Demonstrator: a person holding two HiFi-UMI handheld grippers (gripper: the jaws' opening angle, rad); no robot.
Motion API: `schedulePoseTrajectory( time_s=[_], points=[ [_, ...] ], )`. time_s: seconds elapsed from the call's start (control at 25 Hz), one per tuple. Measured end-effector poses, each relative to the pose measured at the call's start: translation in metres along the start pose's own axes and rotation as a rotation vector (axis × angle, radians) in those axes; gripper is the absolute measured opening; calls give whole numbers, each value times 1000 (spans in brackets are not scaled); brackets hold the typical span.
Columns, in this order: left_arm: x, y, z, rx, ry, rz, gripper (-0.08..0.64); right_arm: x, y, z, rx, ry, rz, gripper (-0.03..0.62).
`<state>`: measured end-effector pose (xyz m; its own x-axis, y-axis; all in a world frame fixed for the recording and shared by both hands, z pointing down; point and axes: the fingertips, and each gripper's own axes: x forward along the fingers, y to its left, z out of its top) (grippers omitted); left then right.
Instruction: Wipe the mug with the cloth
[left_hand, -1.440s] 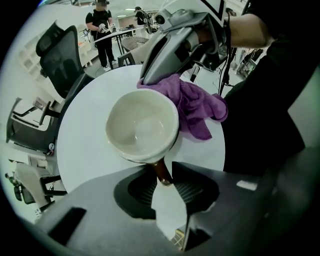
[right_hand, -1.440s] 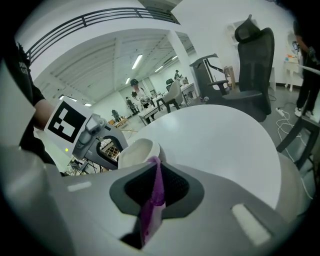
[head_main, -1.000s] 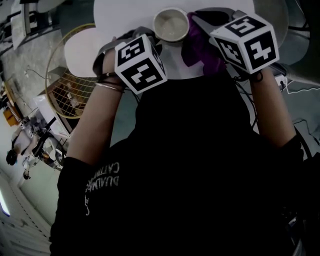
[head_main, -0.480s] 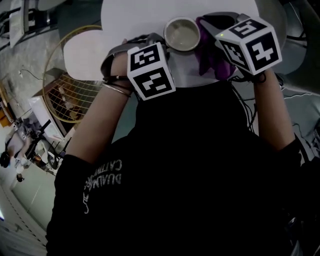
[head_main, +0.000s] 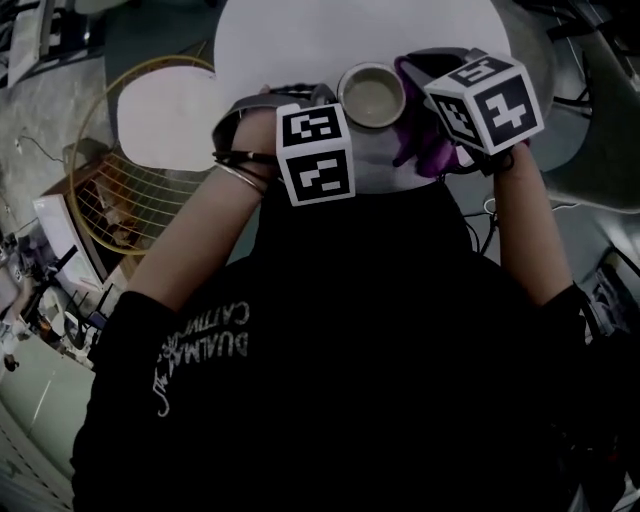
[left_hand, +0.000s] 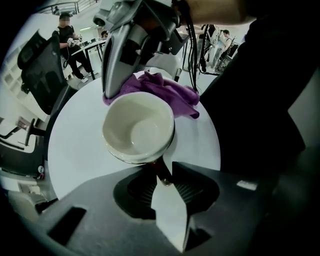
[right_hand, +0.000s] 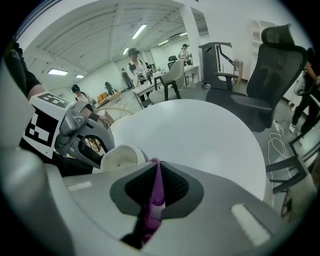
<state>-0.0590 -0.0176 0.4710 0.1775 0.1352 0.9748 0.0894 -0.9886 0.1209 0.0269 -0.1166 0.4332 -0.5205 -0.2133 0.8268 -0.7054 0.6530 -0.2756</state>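
Wiping stage, two-gripper hold. The left gripper (left_hand: 162, 171) points steeply down, its jaws clamped on the handle of the mug (left_hand: 139, 127), whose pale bowl sits directly beyond the jaw tips with its mouth open toward that gripper's camera. The right gripper (right_hand: 156, 166) has its jaws pressed together on a fold of the purple cloth (right_hand: 152, 202), which trails back between them. The mug stands just ahead and to the left of these jaws. Seen from the left gripper, the cloth bunches on the far side of the mug, under the right gripper, close against the rim (actual contact with the wall cannot be confirmed). Both tools work over the white round table (left_hand: 75, 150); whether the mug rests on it or is lifted clear is not discernible. The step in hand appears to be bringing cloth to mug. The next move probably calls for pressing the bunched cloth against the wall or rim and sweeping round it while the handle grip resists turning.
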Motion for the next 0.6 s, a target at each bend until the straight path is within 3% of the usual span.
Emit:
schedulePoseTrajectory(
  time_s=[0.16,0.6],
  points=[
    [-26,24,-19,0,-58,-36,104,8,1,47,-25,69,-25,25],
    [-23,15,-23,44,-126,-85,95,20,18,60,-99,132,-30,25]
  ],
)
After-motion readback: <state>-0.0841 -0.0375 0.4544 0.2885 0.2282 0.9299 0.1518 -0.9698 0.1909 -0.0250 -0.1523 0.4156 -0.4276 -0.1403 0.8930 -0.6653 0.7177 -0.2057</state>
